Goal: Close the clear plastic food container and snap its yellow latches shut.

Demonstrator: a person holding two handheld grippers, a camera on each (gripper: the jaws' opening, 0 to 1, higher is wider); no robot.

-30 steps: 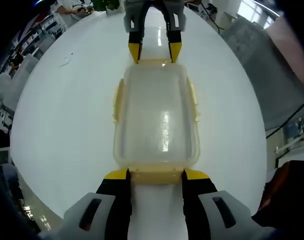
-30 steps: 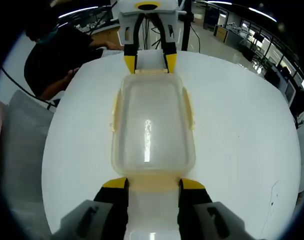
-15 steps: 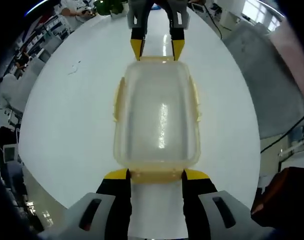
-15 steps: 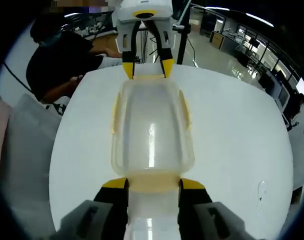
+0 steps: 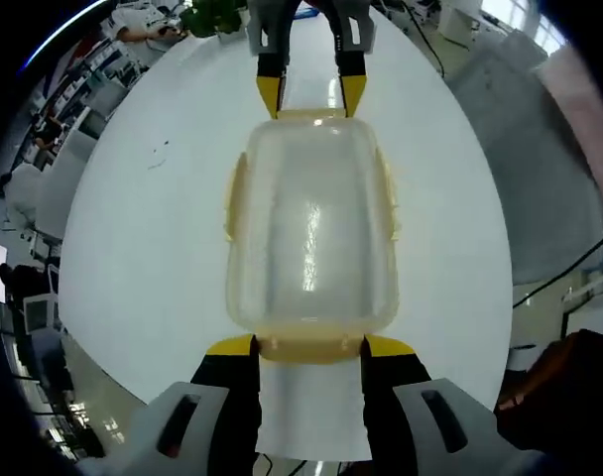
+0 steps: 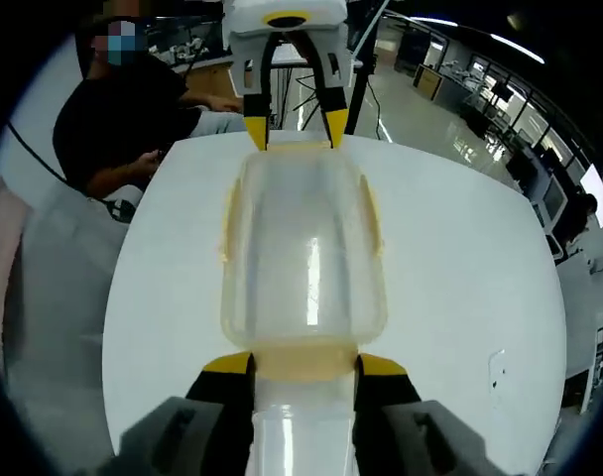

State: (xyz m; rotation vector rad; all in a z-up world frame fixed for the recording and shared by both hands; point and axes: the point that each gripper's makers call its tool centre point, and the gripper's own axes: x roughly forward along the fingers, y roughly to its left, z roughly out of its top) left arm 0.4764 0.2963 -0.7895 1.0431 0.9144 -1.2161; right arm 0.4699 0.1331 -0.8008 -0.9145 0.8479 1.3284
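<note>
The clear container point(image 5: 311, 233) sits lid-on between the two tools, one at each short end, which looks meant to steady it from both sides while the end latches are dealt with. The left tool point(image 5: 309, 345) has its jaws spread to either side of the near yellow end latch point(image 5: 309, 349), tips just beside it; nothing is clamped. The right tool point(image 6: 304, 365) stands the same way at the opposite end, jaws apart around its own end latch point(image 6: 303, 359). From either tool the container stretches straight ahead on the white desk point(image 5: 143, 228), with the other tool at its far end. The side latches point(image 5: 234, 198) seem flared outward, likely not yet snapped.
</note>
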